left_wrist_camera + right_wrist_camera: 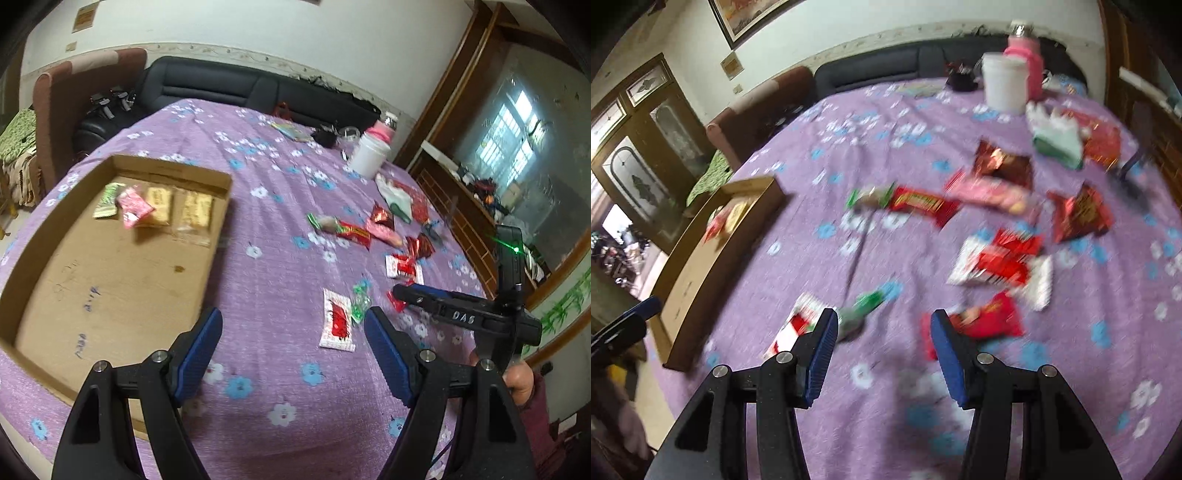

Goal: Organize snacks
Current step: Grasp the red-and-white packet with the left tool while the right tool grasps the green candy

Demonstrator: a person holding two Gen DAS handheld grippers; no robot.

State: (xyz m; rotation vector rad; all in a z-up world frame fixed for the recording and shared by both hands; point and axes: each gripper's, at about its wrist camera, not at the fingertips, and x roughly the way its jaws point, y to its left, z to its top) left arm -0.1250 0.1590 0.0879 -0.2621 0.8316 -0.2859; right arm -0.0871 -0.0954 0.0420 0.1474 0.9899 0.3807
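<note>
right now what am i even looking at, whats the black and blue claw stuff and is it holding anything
These are two hand-held grabbers, each worked by a person, with a camera looking out between its blue jaws. One picture is from the left gripper, the other from the right gripper. Both sets of jaws stand apart with nothing between them. Below lies a purple flowered cloth. A shallow cardboard box holds four snack packets; more loose snacks are scattered beside it, with a white tub farther back.

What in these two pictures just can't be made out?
- Printing on the loose snack packets: motion blur, right wrist view.
- Near part of the cardboard tray: hidden behind the left gripper, left wrist view.
- Contents of the white tub: too far away and side-on.
</note>
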